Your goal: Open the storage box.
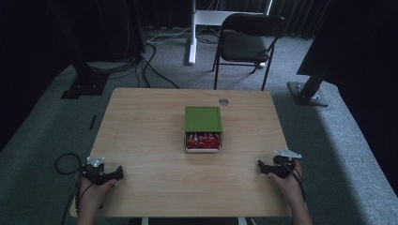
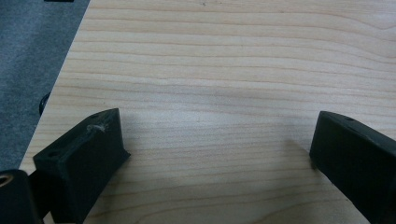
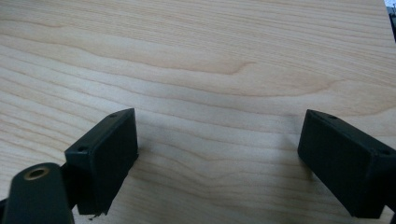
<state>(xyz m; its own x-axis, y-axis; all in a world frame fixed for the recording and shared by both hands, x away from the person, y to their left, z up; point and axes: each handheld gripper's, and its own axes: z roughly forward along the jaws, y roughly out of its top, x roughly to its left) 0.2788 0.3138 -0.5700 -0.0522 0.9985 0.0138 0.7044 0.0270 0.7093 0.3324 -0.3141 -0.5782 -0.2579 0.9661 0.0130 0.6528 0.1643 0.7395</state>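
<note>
A small box with a green lid (image 1: pixel 202 118) stands at the middle of the wooden table (image 1: pixel 141 136); its near side is open and shows red items (image 1: pixel 202 140) inside. My left gripper (image 1: pixel 114 174) rests near the table's front left corner, held by a hand, jaws wide apart over bare wood. In the left gripper view the gripper (image 2: pixel 219 140) holds nothing. My right gripper (image 1: pixel 263 168) lies near the front right edge, also open. The right gripper view shows that gripper (image 3: pixel 219 140) with only wood grain between its jaws.
A dark chair (image 1: pixel 246 40) and a white stand leg (image 1: pixel 192 33) are behind the table on grey carpet. Black stand bases (image 1: pixel 84 84) (image 1: pixel 307 93) flank the far corners. A round grommet (image 1: pixel 224 101) sits near the table's far edge. Cables trail on the floor at left.
</note>
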